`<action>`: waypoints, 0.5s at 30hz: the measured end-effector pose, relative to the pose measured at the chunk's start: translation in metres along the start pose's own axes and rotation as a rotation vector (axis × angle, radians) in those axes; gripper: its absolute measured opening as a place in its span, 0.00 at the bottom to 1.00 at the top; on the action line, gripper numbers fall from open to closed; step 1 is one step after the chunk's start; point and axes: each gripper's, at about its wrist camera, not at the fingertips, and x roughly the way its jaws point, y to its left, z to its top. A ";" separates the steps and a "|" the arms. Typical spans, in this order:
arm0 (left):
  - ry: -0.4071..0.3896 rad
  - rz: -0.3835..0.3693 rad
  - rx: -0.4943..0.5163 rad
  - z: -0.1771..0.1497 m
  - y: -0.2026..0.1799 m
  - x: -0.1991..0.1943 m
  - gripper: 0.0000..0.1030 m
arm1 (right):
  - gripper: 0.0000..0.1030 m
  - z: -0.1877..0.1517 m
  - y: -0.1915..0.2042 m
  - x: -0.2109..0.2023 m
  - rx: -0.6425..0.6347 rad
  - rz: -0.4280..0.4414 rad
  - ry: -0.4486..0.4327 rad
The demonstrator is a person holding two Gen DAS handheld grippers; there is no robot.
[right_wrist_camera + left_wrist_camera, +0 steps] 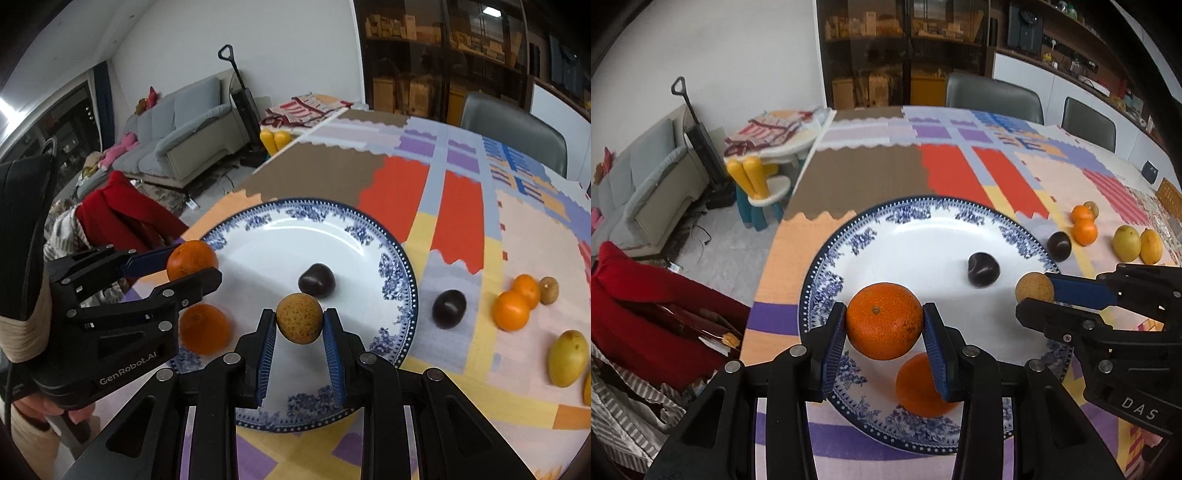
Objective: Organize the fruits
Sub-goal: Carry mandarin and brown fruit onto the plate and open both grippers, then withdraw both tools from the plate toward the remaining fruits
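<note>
My left gripper [884, 321] is shut on an orange [884, 320] held just above the blue-and-white plate [923, 229]. A second orange [919, 386] and a dark plum [983, 268] lie on the plate. My right gripper [300, 324] is shut on a small brown speckled fruit [299, 318] above the plate [295, 236]; it shows in the left wrist view [1034, 288] too. The left gripper's orange [192, 259] shows at the plate's left edge.
On the patchwork tablecloth right of the plate lie another plum [448, 308], two oranges [511, 310], a small brown fruit [548, 290] and yellow fruits [567, 358]. Chairs stand at the far side. The table's left edge drops to a red garment [122, 218].
</note>
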 end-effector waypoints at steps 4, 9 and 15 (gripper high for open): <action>0.040 0.001 0.011 0.000 -0.001 0.010 0.39 | 0.27 -0.001 -0.002 0.009 0.004 -0.005 0.019; 0.051 -0.010 0.009 0.001 -0.001 0.011 0.39 | 0.27 -0.001 -0.006 0.015 0.014 -0.004 0.034; 0.034 0.004 0.009 0.001 -0.004 0.005 0.48 | 0.36 -0.001 -0.009 0.012 0.020 -0.015 0.024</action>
